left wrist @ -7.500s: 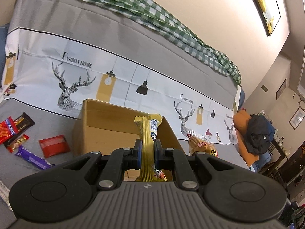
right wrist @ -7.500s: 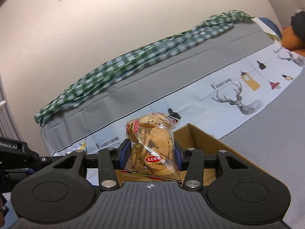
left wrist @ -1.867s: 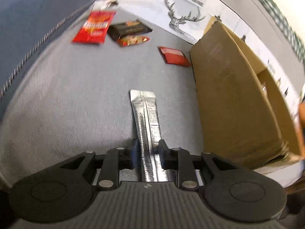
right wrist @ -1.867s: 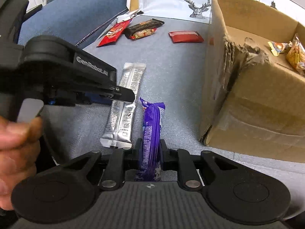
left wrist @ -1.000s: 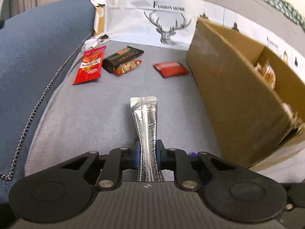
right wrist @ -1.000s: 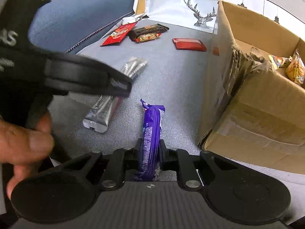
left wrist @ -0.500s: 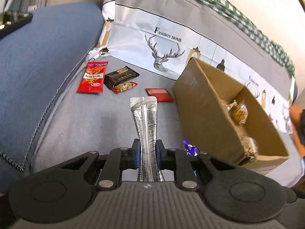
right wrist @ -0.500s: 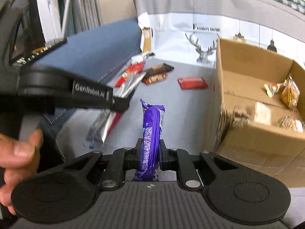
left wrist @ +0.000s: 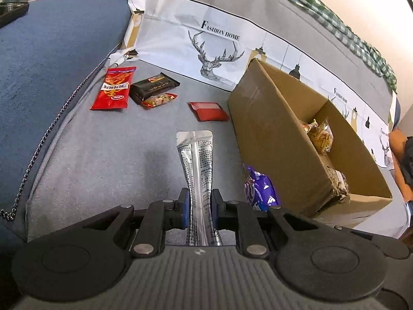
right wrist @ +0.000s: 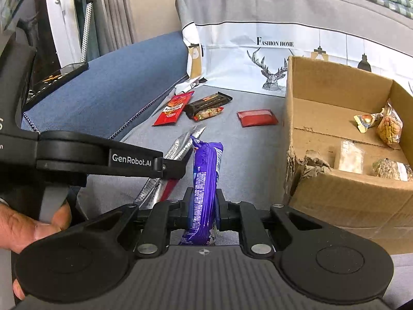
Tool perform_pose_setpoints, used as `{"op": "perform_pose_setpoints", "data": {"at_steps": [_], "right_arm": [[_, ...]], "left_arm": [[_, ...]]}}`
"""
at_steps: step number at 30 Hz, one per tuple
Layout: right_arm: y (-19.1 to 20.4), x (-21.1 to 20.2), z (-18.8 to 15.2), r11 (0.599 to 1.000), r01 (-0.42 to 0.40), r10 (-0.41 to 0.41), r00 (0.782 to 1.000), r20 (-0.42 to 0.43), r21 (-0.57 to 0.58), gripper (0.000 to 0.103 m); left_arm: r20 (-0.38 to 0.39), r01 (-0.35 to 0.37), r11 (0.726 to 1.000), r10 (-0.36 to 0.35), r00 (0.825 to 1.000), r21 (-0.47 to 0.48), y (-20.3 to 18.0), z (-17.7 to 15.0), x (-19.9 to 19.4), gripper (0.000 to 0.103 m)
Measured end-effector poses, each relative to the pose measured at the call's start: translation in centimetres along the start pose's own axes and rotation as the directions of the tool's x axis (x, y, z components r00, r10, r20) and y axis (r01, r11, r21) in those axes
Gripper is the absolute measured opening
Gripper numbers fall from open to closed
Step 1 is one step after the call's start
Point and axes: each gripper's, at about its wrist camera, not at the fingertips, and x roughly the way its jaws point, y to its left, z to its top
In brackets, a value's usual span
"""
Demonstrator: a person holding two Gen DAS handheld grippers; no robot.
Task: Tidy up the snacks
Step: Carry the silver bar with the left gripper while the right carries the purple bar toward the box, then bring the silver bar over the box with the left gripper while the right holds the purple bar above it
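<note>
My left gripper pinches a silver packet and my right gripper a purple bar, both held above the grey sofa seat beside the cardboard box.

A silver packet and a purple packet were held clear of the sofa seat, beside the open cardboard box.
</note>
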Motion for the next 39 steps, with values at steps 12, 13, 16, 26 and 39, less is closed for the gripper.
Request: {"op": "perform_pose_setpoints", "data": {"at_steps": [12,13,16,26,39], "right_arm": [[-0.3,-0.3,0.2,1.000,0.001,-0.001,1.000,0.026,0.015,0.016],[-0.4,-0.4,0.2,1.000,0.002,-0.002,1.000,0.030,0.017,0.016],[-0.5,-0.6,0.3,1.000,0.002,-0.003,0.999,0.042,0.022,0.016],[-0.5,-0.8,0.4,1.000,0.001,-0.003,0.998,0.066,0.024,0.016],[-0.3,-1.2,0.6,1.000,-0.002,0.000,0.996,0.094,0.023,0.016]], "left_arm": [[0.026,-0.005,1.000,0.006,1.000,-0.017,0.1,-0.1,-0.4,0.018],[0.028,-0.004,1.000,0.004,1.000,-0.019,0.2,-0.1,-0.5,0.018],[0.035,0.000,1.000,0.001,0.999,-0.031,0.3,-0.1,-0.6,0.018],[0.041,0.004,0.999,-0.002,0.999,-0.040,0.5,-0.1,-0.8,0.018],[0.054,0.009,0.999,-0.007,0.999,-0.048,0.5,0.0,-1.1,0.018]]}}
